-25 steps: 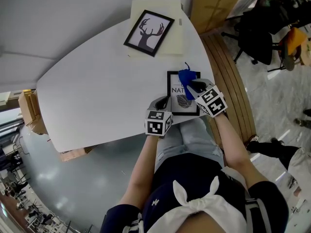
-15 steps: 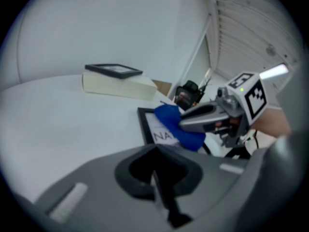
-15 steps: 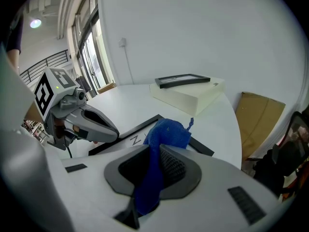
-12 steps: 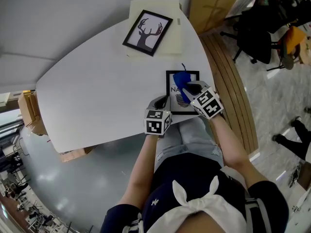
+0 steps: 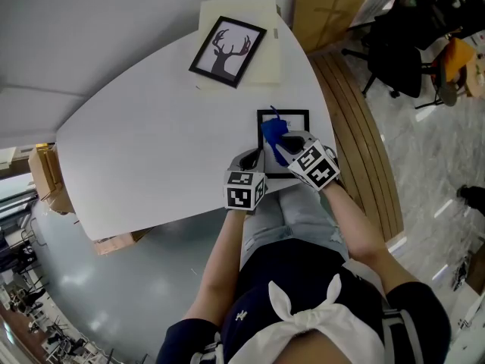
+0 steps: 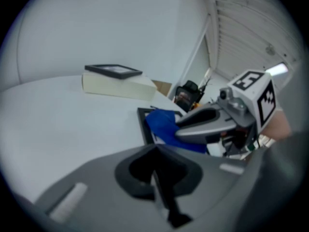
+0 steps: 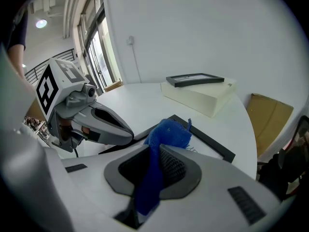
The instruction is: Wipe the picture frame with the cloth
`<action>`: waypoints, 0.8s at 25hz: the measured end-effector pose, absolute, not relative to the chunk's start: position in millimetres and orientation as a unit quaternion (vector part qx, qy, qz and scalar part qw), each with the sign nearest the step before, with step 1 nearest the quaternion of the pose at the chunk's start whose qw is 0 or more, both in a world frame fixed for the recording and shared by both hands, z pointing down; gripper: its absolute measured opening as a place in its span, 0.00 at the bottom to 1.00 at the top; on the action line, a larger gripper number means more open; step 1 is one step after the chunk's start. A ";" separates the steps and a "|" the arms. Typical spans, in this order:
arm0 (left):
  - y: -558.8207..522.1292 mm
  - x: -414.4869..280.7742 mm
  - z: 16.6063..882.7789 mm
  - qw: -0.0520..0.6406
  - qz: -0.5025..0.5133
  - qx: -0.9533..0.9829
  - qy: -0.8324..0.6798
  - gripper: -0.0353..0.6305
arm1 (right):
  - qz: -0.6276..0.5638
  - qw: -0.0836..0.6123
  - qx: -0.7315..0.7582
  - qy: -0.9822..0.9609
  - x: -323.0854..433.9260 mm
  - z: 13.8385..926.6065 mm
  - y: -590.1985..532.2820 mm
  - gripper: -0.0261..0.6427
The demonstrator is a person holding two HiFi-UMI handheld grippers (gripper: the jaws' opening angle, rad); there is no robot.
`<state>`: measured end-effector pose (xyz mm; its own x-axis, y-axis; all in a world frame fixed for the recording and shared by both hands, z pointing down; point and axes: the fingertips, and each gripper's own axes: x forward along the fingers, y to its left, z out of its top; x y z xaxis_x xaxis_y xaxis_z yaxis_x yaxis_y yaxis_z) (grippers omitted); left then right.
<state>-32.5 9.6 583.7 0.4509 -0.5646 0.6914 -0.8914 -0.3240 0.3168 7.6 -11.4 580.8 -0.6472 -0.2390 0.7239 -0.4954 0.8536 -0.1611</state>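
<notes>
A black picture frame (image 5: 291, 117) lies flat at the near right edge of the white table (image 5: 151, 142). My right gripper (image 5: 286, 144) is shut on a blue cloth (image 5: 271, 132), which rests bunched on the left part of the frame's glass. In the right gripper view the cloth (image 7: 166, 134) runs up between the jaws onto the frame (image 7: 212, 144). My left gripper (image 5: 251, 160) is shut with nothing in it, its tip by the frame's near left corner. The left gripper view shows the frame (image 6: 144, 124), the cloth (image 6: 164, 124) and the right gripper (image 6: 198, 124).
A second frame with a deer picture (image 5: 227, 48) lies on a cream box (image 5: 270, 55) at the table's far side. A slatted wooden bench (image 5: 356, 135) runs to the right, with an office chair (image 5: 402, 44) beyond. Cardboard boxes (image 5: 45, 173) sit on the left.
My right gripper has slid the blue cloth leftward across the frame, from its right side to its left part. The left gripper has stayed where it was.
</notes>
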 end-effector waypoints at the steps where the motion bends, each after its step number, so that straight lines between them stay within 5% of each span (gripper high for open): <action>1: 9.7 -32.5 583.6 0.345 0.236 0.779 -0.468 0.06 | 0.175 0.365 0.203 -0.891 5.5 580.5 -9.5 0.12; 20: 9.5 -32.6 583.7 0.347 0.233 0.777 -0.472 0.06 | 0.195 0.377 0.163 -0.890 -15.1 580.4 14.7 0.12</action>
